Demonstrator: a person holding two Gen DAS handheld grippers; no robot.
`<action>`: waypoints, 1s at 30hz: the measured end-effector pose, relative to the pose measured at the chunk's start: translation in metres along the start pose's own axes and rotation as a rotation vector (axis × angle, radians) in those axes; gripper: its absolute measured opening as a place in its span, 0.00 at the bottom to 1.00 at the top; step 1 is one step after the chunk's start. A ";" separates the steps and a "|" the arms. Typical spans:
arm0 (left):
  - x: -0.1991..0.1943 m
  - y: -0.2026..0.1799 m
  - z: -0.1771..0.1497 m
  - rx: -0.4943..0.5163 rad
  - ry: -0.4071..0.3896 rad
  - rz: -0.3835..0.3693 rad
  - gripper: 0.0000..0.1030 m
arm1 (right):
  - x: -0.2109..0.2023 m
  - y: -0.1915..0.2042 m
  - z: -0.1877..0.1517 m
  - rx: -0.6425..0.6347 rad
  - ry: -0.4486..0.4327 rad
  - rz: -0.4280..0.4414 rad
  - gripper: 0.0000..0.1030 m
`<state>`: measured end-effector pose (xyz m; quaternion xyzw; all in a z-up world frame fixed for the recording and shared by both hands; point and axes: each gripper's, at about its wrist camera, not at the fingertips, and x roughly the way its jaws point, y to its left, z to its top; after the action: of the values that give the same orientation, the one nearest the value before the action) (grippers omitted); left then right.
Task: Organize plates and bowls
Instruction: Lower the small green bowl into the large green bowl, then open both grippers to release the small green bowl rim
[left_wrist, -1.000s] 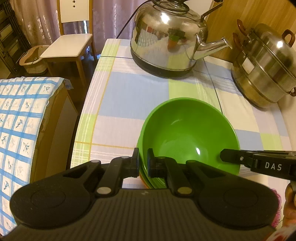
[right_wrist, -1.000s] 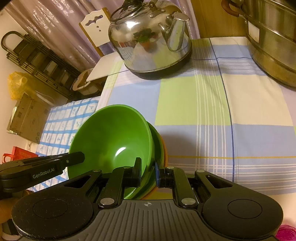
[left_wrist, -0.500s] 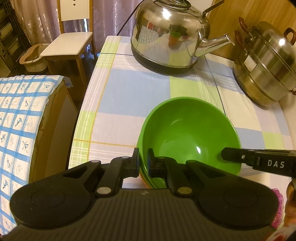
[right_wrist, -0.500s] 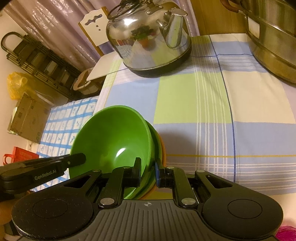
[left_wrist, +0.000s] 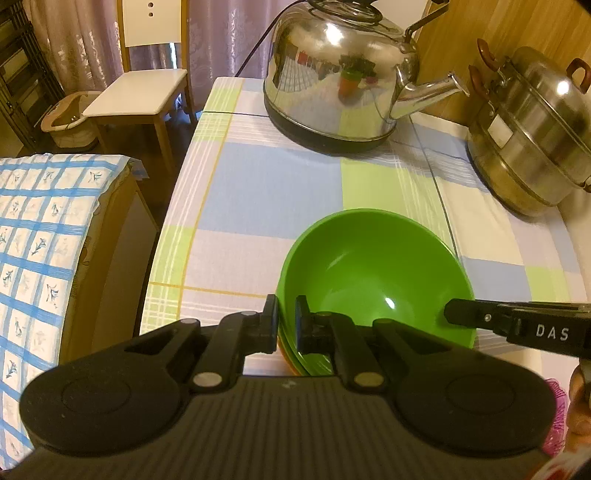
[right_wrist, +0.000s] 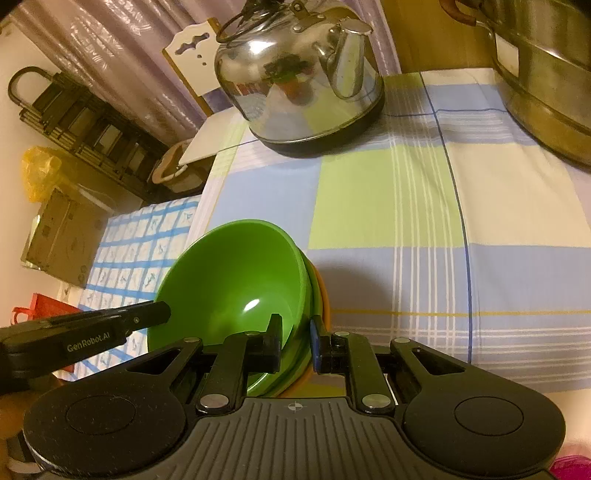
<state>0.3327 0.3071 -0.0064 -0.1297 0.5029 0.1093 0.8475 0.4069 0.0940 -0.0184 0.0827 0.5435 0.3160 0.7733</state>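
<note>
Green bowl (left_wrist: 373, 269) stack gripped at both rims.
Left hand-held gripper (left_wrist: 285, 320) and right hand-held gripper (right_wrist: 295, 341) each clamped the stack above the tabletop (left_wrist: 269, 184).

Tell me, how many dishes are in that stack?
3 visible: top green bowl, a green rim beneath, an orange dish at the bottom. More may be hidden.

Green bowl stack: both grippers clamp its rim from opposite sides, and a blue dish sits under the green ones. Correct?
Not quite: the dish under the green bowl stack is orange, not blue, as the right wrist view shows. The rest holds: the left gripper and right gripper each clamp the rim from opposite sides.
</note>
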 end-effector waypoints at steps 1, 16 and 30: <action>0.000 0.000 0.000 0.000 0.001 0.001 0.07 | 0.000 0.001 -0.001 -0.014 -0.003 -0.002 0.15; -0.026 -0.002 -0.009 -0.060 -0.069 -0.038 0.26 | -0.021 -0.004 -0.006 -0.010 -0.062 0.037 0.48; -0.103 -0.039 -0.075 -0.067 -0.209 0.015 0.81 | -0.105 -0.008 -0.064 -0.040 -0.122 -0.045 0.61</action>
<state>0.2355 0.2397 0.0540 -0.1421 0.4089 0.1453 0.8897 0.3309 0.0133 0.0357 0.0742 0.4904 0.3038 0.8135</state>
